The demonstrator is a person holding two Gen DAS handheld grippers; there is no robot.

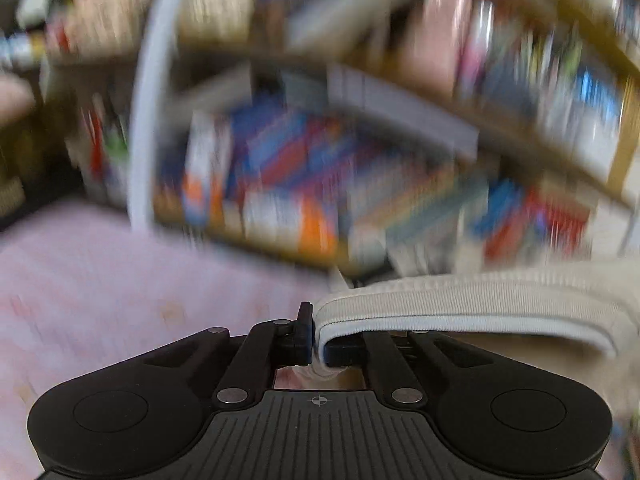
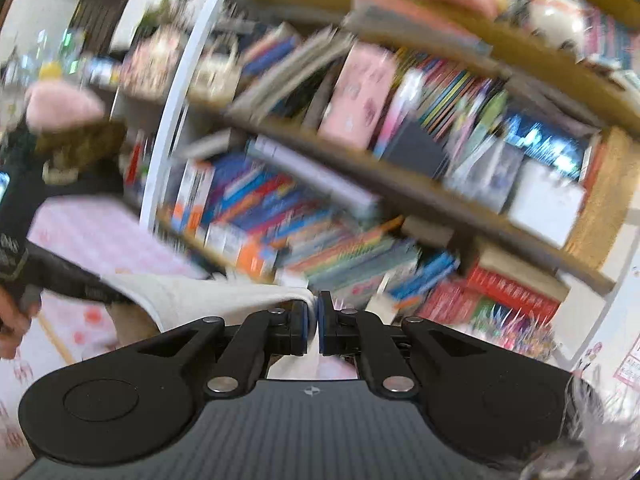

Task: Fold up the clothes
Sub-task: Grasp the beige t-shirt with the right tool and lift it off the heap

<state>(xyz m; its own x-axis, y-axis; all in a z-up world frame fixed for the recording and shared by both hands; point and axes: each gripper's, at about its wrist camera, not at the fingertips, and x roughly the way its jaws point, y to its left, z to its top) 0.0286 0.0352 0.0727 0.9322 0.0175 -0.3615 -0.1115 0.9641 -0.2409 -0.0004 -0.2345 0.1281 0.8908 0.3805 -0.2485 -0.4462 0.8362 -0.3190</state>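
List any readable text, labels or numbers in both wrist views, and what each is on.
No text can be read in either view.
Book spines on the bookshelf: motion-blurred, unreadable.
Pink box on the shelf: print blurred.
Paper notes on the wall: too small and blurred.
Cream garment, left gripper, right gripper: no lettering visible.

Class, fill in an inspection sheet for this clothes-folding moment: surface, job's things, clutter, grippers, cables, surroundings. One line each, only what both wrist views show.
Surface: pink patterned cover, blurred by motion.
Job's things: cream ribbed garment, its banded edge stretched between the two grippers and lifted off the surface.
Clutter: nothing seen on the cover.
Grippers: left gripper shut on the garment's edge; right gripper shut on the other end of it.
Cables: nothing seen.
Surroundings: bookshelf packed with books behind; white curved frame at left; a person's hand and dark sleeve at the left edge of the right wrist view.
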